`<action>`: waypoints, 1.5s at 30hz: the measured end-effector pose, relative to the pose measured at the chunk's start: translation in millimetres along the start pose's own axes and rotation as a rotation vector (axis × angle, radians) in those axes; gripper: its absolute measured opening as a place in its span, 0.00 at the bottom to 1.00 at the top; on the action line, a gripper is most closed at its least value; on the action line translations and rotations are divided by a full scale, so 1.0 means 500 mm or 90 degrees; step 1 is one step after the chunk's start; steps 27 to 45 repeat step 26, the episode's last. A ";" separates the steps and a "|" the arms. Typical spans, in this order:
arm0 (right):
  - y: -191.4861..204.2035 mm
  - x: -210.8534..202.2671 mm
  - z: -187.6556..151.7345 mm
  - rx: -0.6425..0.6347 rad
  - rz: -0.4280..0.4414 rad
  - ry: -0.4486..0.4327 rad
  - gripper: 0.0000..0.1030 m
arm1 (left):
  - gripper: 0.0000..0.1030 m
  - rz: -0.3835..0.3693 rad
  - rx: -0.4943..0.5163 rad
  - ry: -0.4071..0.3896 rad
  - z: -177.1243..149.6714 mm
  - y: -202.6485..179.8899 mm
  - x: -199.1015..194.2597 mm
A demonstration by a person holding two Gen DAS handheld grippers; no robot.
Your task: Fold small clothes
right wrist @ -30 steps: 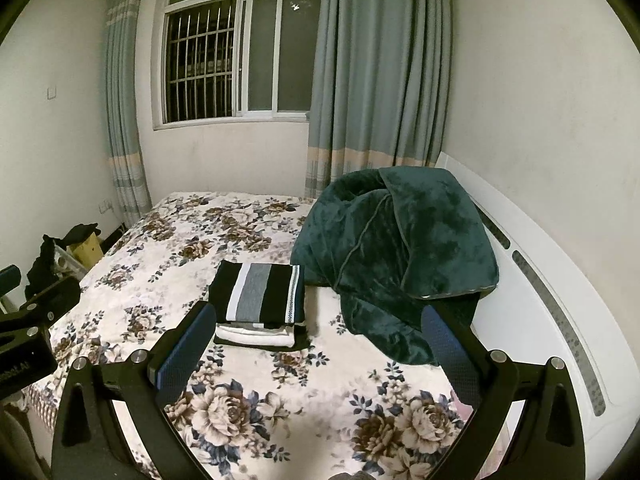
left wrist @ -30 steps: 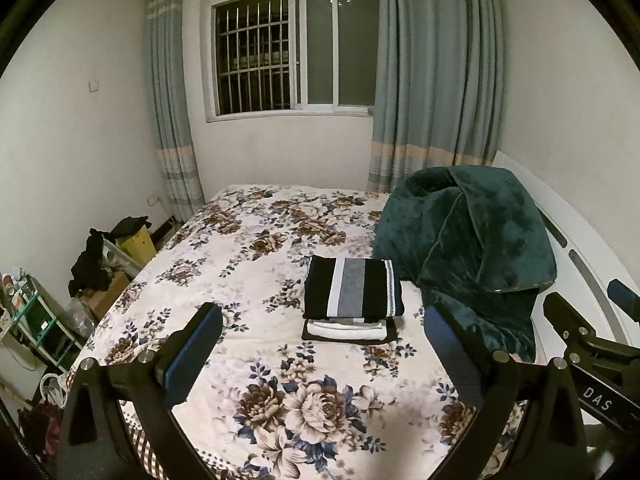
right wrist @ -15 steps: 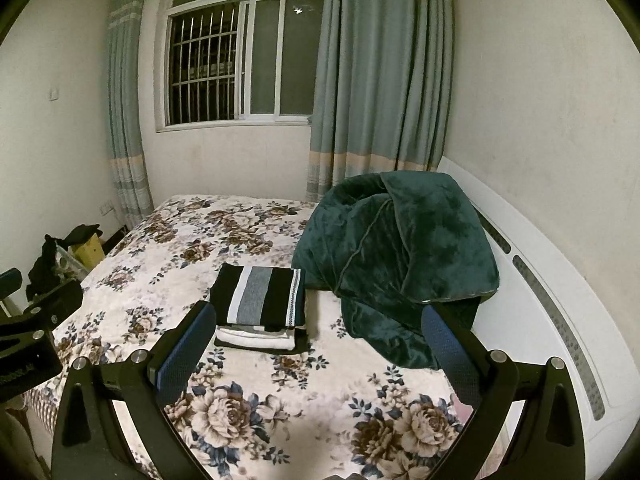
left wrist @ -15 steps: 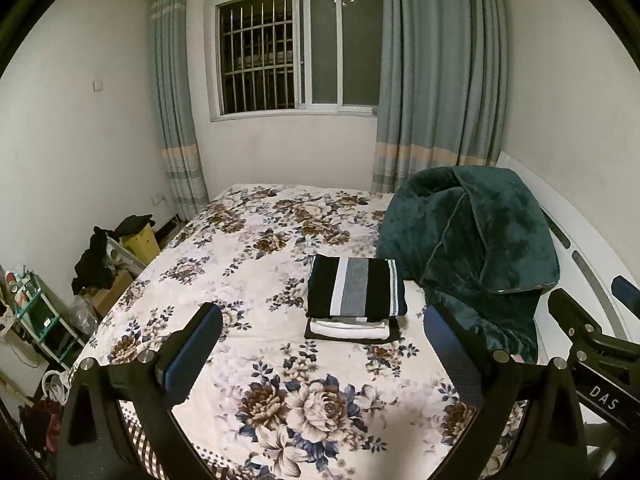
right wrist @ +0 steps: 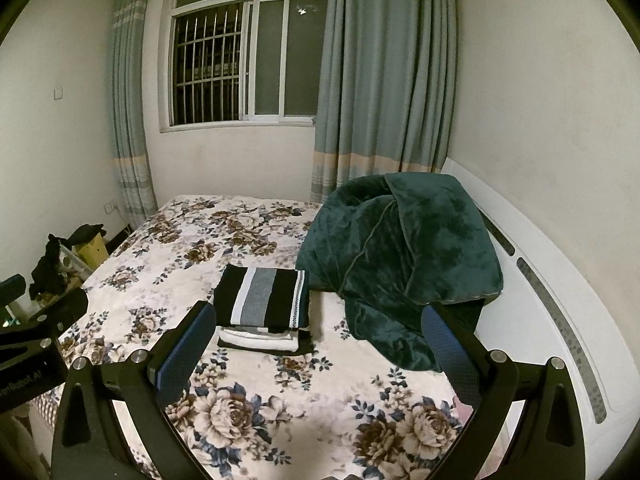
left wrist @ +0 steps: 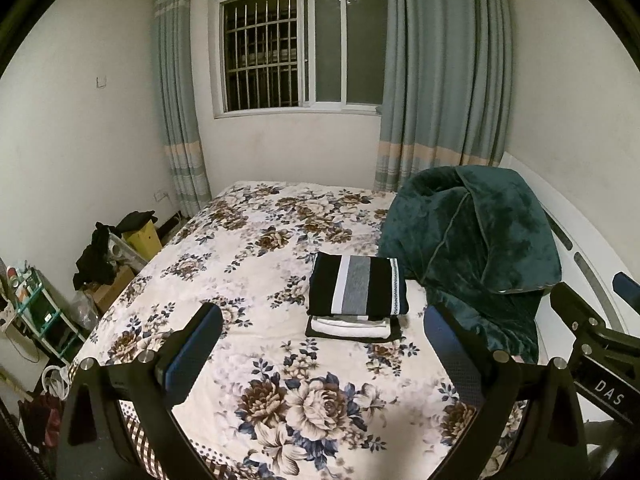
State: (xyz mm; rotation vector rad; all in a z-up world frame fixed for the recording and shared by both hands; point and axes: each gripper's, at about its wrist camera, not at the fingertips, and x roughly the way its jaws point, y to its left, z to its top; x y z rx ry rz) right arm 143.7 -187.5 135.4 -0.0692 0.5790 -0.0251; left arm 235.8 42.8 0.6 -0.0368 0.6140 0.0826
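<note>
A neat stack of folded clothes (left wrist: pixel 357 294) lies mid-bed on the floral bedspread (left wrist: pixel 256 256): a black, white and grey striped piece on top, a white one under it, a dark one at the bottom. The same stack of clothes (right wrist: pixel 262 302) shows in the right wrist view. My left gripper (left wrist: pixel 322 338) hangs open above the near part of the bed, short of the stack, with nothing between its fingers. My right gripper (right wrist: pixel 316 336) is also open and holds nothing, likewise back from the stack. The right gripper's body (left wrist: pixel 596 344) appears at the left view's right edge.
A rumpled dark green blanket (right wrist: pixel 404 256) is heaped against the white headboard (right wrist: pixel 552 300), just right of the stack. Boxes, dark clothes and a shelf (left wrist: pixel 100 264) crowd the floor left of the bed. A window (left wrist: pixel 300 48) with curtains is behind.
Both views have shifted slightly, with the stack a touch lower and nearer in frame. Both grippers stay open and the clothes have not moved.
</note>
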 end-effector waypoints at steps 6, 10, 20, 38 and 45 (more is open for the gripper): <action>0.007 0.002 -0.001 0.000 0.000 0.000 1.00 | 1.00 0.001 -0.001 -0.001 -0.003 0.001 0.001; 0.006 -0.004 -0.009 0.003 -0.002 0.001 1.00 | 1.00 -0.001 0.000 0.000 -0.002 0.002 0.002; 0.011 0.000 -0.009 0.002 -0.001 0.001 1.00 | 1.00 0.003 -0.002 -0.001 -0.004 0.003 0.001; 0.014 0.000 -0.010 0.002 -0.001 0.000 1.00 | 1.00 0.014 -0.005 -0.014 -0.006 -0.002 -0.003; 0.014 0.000 -0.010 0.002 -0.001 0.000 1.00 | 1.00 0.014 -0.005 -0.014 -0.006 -0.002 -0.003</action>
